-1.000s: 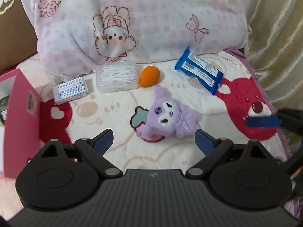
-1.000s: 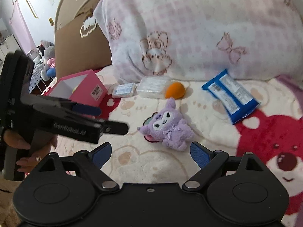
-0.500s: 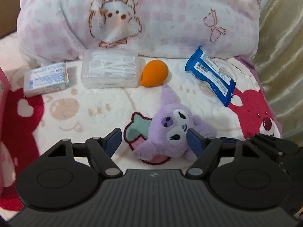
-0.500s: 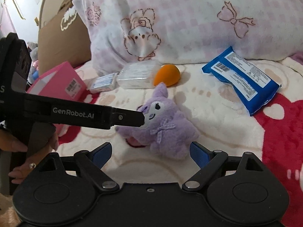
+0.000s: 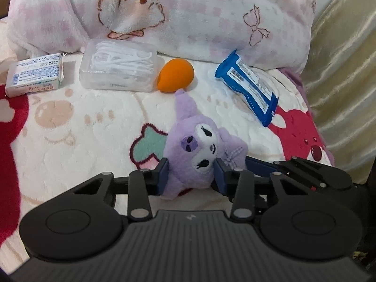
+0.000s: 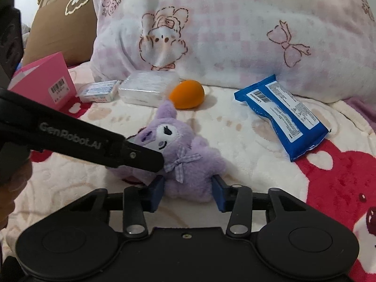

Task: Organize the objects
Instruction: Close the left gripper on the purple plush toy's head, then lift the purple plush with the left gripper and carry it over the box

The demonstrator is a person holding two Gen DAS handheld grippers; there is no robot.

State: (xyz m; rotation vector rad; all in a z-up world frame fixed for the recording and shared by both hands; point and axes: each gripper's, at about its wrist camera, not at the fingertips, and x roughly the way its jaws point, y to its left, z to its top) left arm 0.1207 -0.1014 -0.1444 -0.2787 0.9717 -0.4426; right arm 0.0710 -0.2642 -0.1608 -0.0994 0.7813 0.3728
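Both pairs of blue fingers (image 5: 164,176) have just been closing and now pinch the purple plush toy (image 5: 199,148): the left gripper (image 5: 191,176) squeezes its head, the right gripper (image 6: 188,191) its lower body. It lies on the bear-print blanket (image 5: 82,127) before the pink checked pillow (image 5: 188,11). Behind it lie a blue wipes packet (image 5: 249,84), a clear box of floss picks (image 5: 117,68), a small white packet (image 5: 35,75) and an orange makeup sponge (image 5: 176,75). A pink box (image 6: 44,82) stands at the left.
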